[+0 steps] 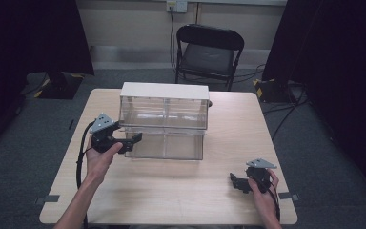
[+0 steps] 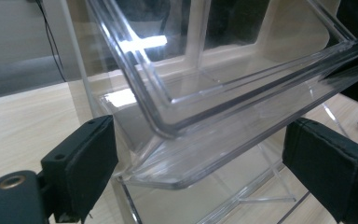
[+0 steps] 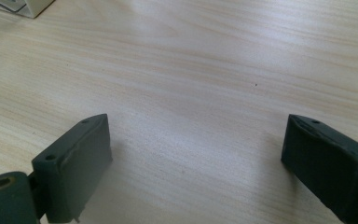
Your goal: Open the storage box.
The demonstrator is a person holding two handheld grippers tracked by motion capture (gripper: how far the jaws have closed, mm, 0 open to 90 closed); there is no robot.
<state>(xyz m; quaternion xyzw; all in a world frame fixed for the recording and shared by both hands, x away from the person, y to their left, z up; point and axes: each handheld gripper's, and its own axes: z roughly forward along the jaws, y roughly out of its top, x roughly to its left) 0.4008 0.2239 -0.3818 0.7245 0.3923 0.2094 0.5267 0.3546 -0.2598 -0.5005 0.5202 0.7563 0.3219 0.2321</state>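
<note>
The left gripper point(image 1: 132, 139) is being held at the left front corner of a clear plastic drawer cabinet point(image 1: 164, 112), its jaws spread wide and closed on nothing. In the left gripper view, the corner of the pulled-out lower drawer point(image 2: 177, 135) is lying between the two jaws; whether either pad is touching the plastic cannot be told through the glare, though a gap is seeming to show on both sides. The drawer's rounded lip is jutting toward the camera, with the cabinet's upright frame just behind the left jaw.

In the high view, the lower drawer point(image 1: 167, 145) is being seen slid out toward the person, while the upper drawers are sitting flush under the white top point(image 1: 164, 90). The cabinet is standing at the far middle of the wooden table point(image 1: 181, 191).

The right gripper point(image 1: 238, 183) is being rested low near the table's front right corner, well apart from the cabinet, jaws likewise wide apart and empty over bare wood. A broad stretch of open tabletop is lying between the two grippers and in front of the drawer. A black folding chair point(image 1: 208, 52) is standing beyond the far edge.
</note>
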